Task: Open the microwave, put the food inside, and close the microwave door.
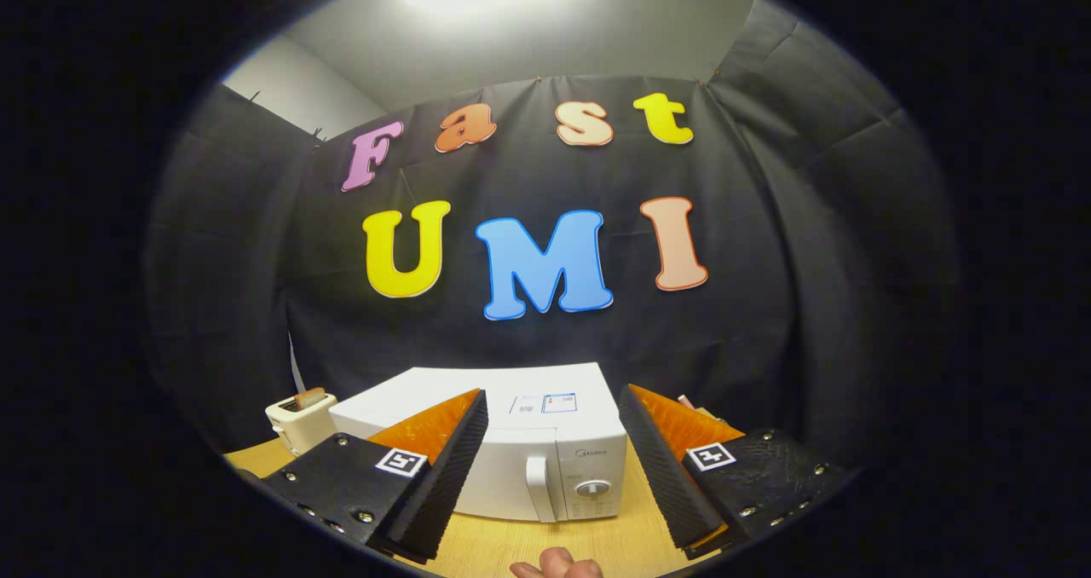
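A white microwave [545, 442] stands on the wooden table [528, 544], its door shut, with a vertical handle [538, 488] and a round dial [593, 488] on the right of its front. My gripper [552, 407] is held above and in front of it, open, with nothing between its fingers. The microwave shows in the wide gap between the two fingers, some way beyond them. A slice of toast [308, 399] pokes out of a small toaster to the left of the microwave.
A cream toaster [298, 423] sits on the table left of the microwave. Part of a person's hand [558, 566] rests on the table just in front of the microwave. A small object [695, 407] peeks out behind the right finger. Black cloth walls close in the booth.
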### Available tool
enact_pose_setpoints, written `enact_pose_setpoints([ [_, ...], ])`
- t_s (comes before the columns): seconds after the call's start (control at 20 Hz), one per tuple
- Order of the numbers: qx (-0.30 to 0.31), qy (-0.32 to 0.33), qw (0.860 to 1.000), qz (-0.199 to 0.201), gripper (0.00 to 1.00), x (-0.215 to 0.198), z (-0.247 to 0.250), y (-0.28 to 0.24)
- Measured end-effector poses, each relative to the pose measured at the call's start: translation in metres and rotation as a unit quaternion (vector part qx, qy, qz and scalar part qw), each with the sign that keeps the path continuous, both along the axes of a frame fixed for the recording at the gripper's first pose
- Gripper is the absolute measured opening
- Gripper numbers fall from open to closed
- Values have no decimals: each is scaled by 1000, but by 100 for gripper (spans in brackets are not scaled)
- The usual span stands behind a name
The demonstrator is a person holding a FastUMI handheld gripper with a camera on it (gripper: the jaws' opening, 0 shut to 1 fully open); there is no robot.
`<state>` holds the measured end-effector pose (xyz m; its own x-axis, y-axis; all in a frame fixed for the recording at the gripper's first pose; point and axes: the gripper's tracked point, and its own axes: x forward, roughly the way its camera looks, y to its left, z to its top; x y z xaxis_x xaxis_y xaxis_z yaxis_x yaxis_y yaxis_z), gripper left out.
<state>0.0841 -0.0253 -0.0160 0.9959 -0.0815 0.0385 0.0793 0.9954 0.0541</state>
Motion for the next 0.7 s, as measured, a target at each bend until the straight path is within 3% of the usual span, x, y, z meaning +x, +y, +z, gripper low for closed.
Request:
enact_pose_setpoints([
  [0.4,-13,-36,999,-8,96,-58,94,-9],
  [0.7,-33,-38,999,-15,95,-72,98,-13],
])
